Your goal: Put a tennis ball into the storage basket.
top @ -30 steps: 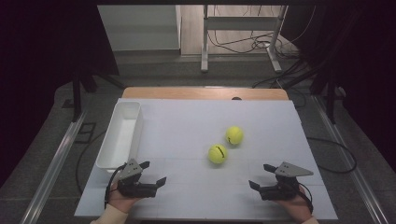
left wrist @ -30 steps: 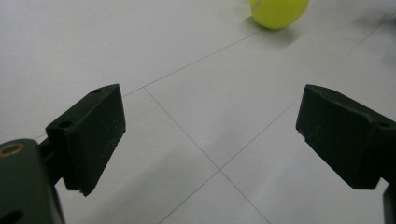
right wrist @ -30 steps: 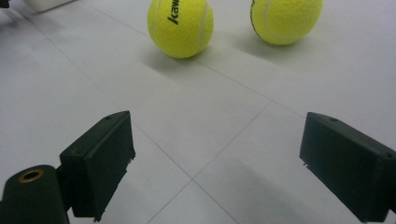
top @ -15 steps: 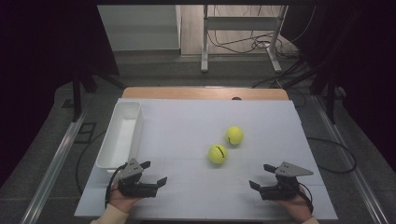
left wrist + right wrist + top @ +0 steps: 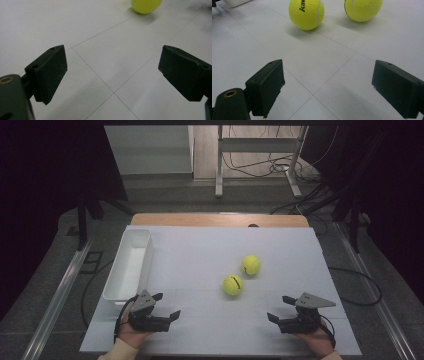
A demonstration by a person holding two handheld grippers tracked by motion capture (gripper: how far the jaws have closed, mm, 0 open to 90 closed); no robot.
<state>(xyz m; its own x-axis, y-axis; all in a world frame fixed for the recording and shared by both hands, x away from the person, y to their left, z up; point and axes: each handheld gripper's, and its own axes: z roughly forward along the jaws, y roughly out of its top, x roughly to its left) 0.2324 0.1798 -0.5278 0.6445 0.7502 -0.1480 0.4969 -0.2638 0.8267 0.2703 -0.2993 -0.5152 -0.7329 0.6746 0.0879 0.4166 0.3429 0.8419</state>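
My right claw (image 5: 280, 308) rests on the bench (image 5: 200, 255), jaws wide apart and holding nothing. Both balls lie ahead of it: the near ball (image 5: 306, 13) ahead-left, the far ball (image 5: 363, 9) ahead-right, both well apart from my jaws. My left claw (image 5: 167, 306) gapes too.

Two fuzzy yellow tennis balls are sitting mid-table: the nearer yellow ball (image 5: 233, 284) is lying just at seven o'clock of the farther yellow ball (image 5: 251, 264). The left black two-jaw gripper (image 5: 167, 307) is resting at seven o'clock, jaws spread, beside the long white plastic bin (image 5: 115, 290). The right black gripper (image 5: 281, 308) is waiting, jaws apart, at five o'clock.
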